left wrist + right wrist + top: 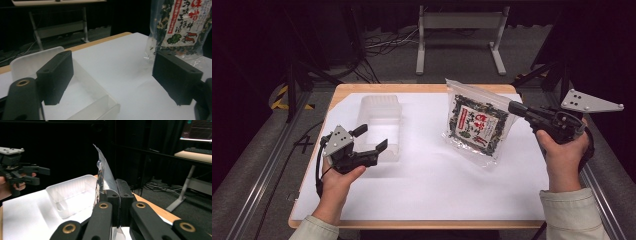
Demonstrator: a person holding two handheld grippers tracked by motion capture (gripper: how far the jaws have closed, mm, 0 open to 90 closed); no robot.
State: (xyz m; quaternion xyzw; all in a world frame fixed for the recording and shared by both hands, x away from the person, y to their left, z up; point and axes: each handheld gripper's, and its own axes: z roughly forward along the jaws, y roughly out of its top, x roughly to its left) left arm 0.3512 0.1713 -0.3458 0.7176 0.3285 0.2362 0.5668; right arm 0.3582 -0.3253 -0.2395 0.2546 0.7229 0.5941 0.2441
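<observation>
The seaweed snack bag [475,123] hangs above the table, edge pinched in the right gripper [115,195], probably bound for the empty clear plastic tub [380,125] beside the wide-open, empty left gripper [371,138].

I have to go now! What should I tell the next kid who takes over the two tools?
Right tool: shut on the edge of the snack bag, holding it up off the white sheet.
Left tool: open, holding nothing, beside the clear plastic tub.
Done: bag picked up.
Left: the tub is empty, so the bag probably goes in there; maybe steady the tub with the left tool.
</observation>
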